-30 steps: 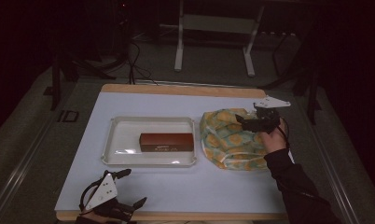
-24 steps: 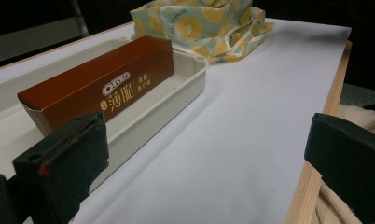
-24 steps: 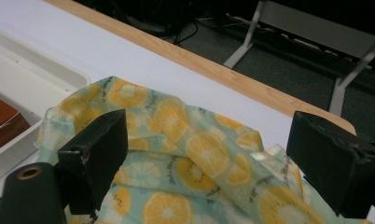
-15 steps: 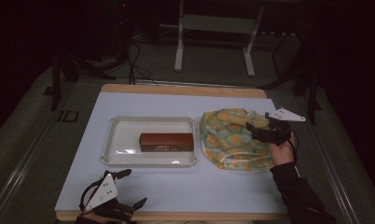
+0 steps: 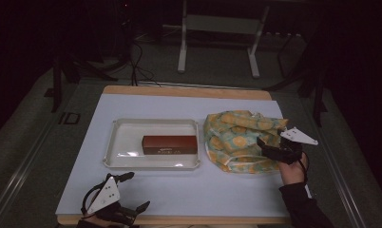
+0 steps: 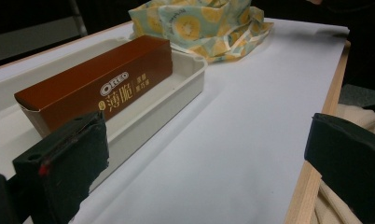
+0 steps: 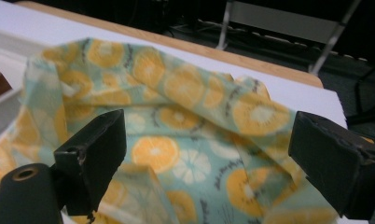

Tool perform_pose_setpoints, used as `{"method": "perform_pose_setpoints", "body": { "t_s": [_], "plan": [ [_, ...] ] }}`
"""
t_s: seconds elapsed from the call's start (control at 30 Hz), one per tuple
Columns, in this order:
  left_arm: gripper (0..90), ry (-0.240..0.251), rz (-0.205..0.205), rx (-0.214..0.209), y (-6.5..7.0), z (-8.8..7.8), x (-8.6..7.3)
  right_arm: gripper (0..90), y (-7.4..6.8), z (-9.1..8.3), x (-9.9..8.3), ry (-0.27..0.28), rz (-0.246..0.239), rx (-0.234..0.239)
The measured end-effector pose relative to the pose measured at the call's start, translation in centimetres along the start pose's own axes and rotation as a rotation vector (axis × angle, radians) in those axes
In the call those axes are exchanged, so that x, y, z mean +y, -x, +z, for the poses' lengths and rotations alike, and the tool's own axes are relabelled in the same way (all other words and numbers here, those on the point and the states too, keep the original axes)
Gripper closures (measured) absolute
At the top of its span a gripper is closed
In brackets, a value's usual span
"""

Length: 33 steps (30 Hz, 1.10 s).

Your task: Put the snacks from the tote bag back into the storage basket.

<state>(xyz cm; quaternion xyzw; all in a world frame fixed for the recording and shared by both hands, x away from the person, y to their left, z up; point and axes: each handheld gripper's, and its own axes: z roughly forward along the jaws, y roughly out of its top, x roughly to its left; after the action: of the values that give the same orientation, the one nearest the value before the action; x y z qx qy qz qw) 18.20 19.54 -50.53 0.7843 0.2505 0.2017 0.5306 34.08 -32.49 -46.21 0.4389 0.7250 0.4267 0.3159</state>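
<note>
Where right tool point(image 5: 270, 145) gapes, cloth point(image 5: 236, 137) between

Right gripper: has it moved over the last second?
Yes. The right gripper has come down toward the table's near edge, along the orange-print cloth's right side.

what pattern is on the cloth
Orange slices on pale teal cloth, clearest in the right gripper view.

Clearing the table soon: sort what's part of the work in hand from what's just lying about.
In the work:
right gripper, open
orange-print cloth, which it reaches for

Lying about:
brown biscuit box
clear tray holding it
left gripper, open, at the near edge
</note>
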Motion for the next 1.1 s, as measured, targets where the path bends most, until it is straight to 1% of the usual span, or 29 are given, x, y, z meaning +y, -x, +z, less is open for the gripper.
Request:
{"method": "perform_pose_setpoints", "body": {
  "t_s": [0.1, 0.13, 0.2, 0.33, 0.47, 0.6, 0.77, 0.8, 0.9, 0.97, 1.03, 1.1],
  "plan": [
    [0.0, 0.001, 0.002, -0.001, 0.0, 0.0, 0.0, 11.3, -0.2, -0.4, -0.7, -0.005, -0.018, -0.018],
    [0.0, 0.001, 0.002, -0.001, 0.0, 0.0, 0.0, 11.3, -0.3, -0.5, -1.0, -0.004, -0.015, -0.023],
    [0.0, -0.001, 0.002, -0.001, 0.0, 0.0, 0.0, 11.3, -0.3, -0.7, -1.4, -0.013, -0.006, -0.022],
    [0.0, 0.001, 0.003, -0.003, 0.1, 0.0, 0.0, 11.3, -0.5, -0.9, -2.4, -0.027, -0.014, -0.020],
    [0.0, -0.001, 0.004, -0.003, 0.1, 0.0, 0.0, 11.2, -0.7, -1.1, -3.0, -0.028, -0.017, -0.023],
    [0.0, -0.004, 0.006, -0.005, 0.1, 0.0, 0.0, 11.2, -0.6, -1.8, -3.8, -0.011, 0.001, -0.021],
    [0.0, 0.001, 0.004, -0.007, 0.1, 0.0, 0.0, 11.2, -0.4, -2.1, -4.4, -0.018, 0.010, -0.016],
    [0.0, 0.000, 0.007, -0.008, 0.1, 0.0, 0.0, 11.2, -0.3, -2.3, -4.8, -0.025, 0.009, -0.016],
    [0.0, -0.004, 0.011, -0.009, 0.2, 0.1, 0.0, 11.3, -0.1, -2.6, -5.2, -0.022, 0.007, -0.012],
    [0.0, -0.004, 0.011, -0.009, 0.2, 0.0, 0.0, 11.3, 0.0, -2.9, -5.5, -0.014, 0.015, -0.007],
    [0.0, -0.005, 0.012, -0.009, 0.2, 0.0, 0.0, 11.3, 0.1, -3.1, -5.8, -0.018, 0.012, -0.013],
    [0.0, -0.005, 0.012, -0.009, 0.2, 0.1, 0.0, 11.3, 0.2, -3.3, -6.1, -0.021, 0.004, -0.032]
  ]
}}
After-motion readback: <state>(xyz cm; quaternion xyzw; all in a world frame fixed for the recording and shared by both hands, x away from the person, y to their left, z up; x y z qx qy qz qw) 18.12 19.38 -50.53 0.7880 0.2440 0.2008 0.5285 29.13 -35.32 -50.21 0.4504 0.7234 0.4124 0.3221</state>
